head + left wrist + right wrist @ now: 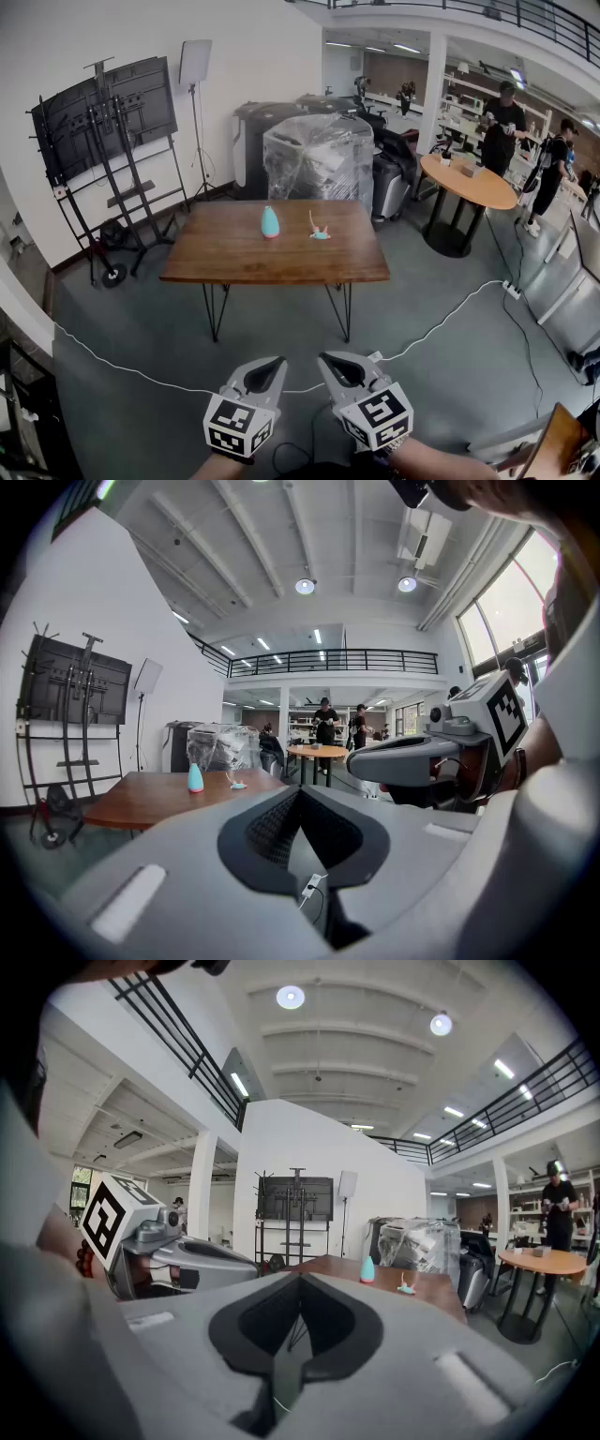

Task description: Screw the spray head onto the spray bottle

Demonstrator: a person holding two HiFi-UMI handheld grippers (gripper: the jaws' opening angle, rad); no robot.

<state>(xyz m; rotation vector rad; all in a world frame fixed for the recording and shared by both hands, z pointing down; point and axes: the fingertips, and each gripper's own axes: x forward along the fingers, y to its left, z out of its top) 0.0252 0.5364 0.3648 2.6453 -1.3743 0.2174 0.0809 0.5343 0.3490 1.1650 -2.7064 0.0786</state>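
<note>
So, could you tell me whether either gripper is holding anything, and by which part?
Nothing is held: the left gripper and right gripper are shut and empty; bottle and spray head are on the table.

1. The head view is taken from standing height, faced forward and down, well off the wooden table [281,258].
2. Both gripper views are directed nearly level along their jaws toward it.
3. The table is shared by all views.

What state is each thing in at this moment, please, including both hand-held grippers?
Small teal plastic spray bottle: upright on the brown wooden table, headless.
Teal spray head with white tube: lying beside the bottle, not touching.
Left hand-held gripper: shut, empty.
Right hand-held gripper: shut, empty.
</note>
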